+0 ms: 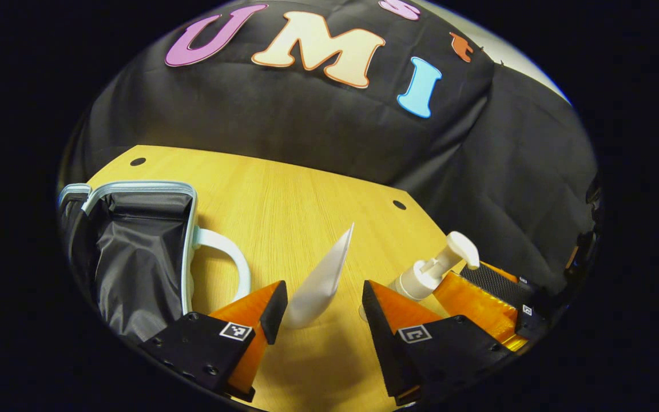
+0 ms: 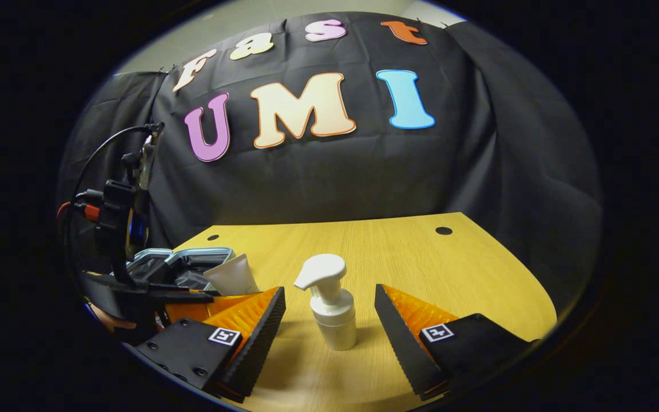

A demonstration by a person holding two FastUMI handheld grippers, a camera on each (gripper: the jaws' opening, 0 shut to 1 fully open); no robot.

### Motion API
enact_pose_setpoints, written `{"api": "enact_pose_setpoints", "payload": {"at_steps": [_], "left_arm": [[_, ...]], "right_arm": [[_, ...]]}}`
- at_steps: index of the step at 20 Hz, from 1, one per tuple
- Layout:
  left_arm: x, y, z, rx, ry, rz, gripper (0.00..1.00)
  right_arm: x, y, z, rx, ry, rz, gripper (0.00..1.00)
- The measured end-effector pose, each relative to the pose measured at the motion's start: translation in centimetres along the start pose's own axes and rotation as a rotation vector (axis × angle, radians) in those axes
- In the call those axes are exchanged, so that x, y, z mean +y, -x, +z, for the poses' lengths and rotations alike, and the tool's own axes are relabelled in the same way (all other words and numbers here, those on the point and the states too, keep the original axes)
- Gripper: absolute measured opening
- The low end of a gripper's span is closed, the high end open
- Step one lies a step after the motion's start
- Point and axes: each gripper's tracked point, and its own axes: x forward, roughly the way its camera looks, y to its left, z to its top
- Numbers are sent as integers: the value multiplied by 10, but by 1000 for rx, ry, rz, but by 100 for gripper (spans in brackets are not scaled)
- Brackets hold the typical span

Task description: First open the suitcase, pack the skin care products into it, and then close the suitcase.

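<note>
While the suitcase (image 1: pixel 135 257) lies open at the left of the desk (image 1: pixel 295 194), its dark lining exposed and its white handle turned toward the middle, two skin care products are left outside it, each framed by one tool. In the left gripper view, the left tool (image 1: pixel 324 312) stands wide, and the white tube (image 1: pixel 321 283) sits in the gap between its fingers, close to the left finger and apart from the right one. The tube's long axis leans up and away from the tool, flat sealed end uppermost, so the fingers would close across its lower body. Whether the left finger already touches it cannot be told.

In the right gripper view, the right tool (image 2: pixel 329 320) is also wide, with the pump bottle (image 2: pixel 332 309) upright on the desk, centred between the fingers and touching neither. Its nozzle points to the left.

Judged from this, the coming move depends on the suitcase lying to the left of both products: the left tool is nearer to it, with the tube just beside the handle, while the pump bottle stands well apart from the case on the right tool's side. Neither product is packed yet.
</note>
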Motion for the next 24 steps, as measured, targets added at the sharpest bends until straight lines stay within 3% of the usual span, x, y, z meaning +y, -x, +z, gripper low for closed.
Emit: {"api": "enact_pose_setpoints", "payload": {"at_steps": [1, 4, 5, 8, 12, 17, 20, 22, 24], "left_arm": [[2, -3, -2, 1, -2, 7, 81], [9, -9, -9, 14, -4, 27, 34], [9, -9, -7, 14, -4, 22, 37], [10, -10, -6, 23, 6, 6, 30], [10, 3, 6, 11, 60, -8, 28], [24, 58, 57, -26, 82, -25, 27], [51, 102, 84, -28, 93, 8, 27], [77, 128, 93, -17, 95, 45, 28], [107, 153, 92, 13, 81, 97, 27]], "right_arm": [[-1, -2, -2, 6, 7, -1, 99], [3, -8, -11, 20, 19, 3, 99], [3, -8, -13, 25, 22, 3, 98], [0, -13, -20, 44, 30, -3, 99], [-3, -23, -31, 79, 35, -16, 99], [-5, -39, -48, 132, 52, -13, 99], [-8, -45, -52, 144, 78, -23, 99], [-7, -49, -59, 165, 80, -17, 94], [-6, -54, -61, 176, 69, -12, 73]]}}
